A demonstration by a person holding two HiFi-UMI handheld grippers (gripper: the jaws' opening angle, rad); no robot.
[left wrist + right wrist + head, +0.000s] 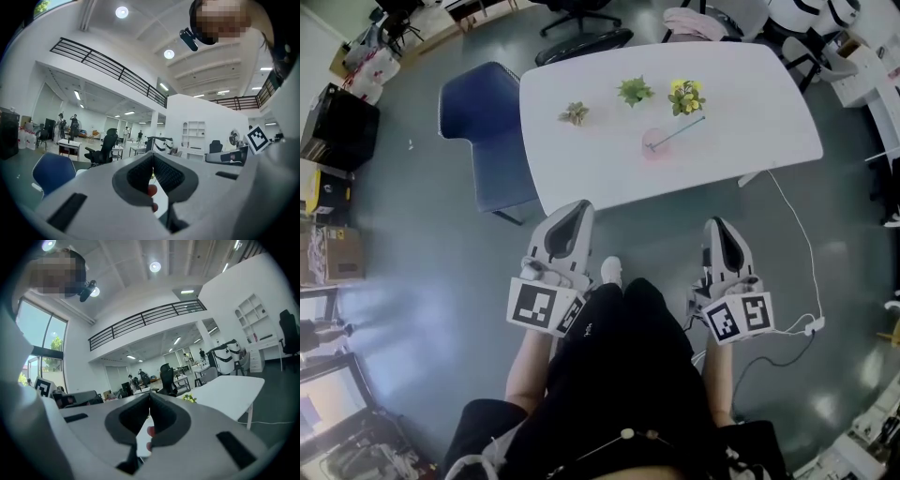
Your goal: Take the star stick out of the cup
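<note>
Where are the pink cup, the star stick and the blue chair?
pink cup (657, 149): head view, on its near wall.
star stick (679, 131): head view, middle of the shaft leaning out of the cup.
blue chair (480, 131): head view, on the seat.

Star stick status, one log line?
left gripper: shut, empty | right gripper: shut, empty | star stick: in pink cup

Translucent plastic cup (656, 143), smooth matt table (750, 103)

Star stick (682, 129) leans in pink cup (656, 145) — on white table (750, 122); blue chair (483, 131) beside.
</note>
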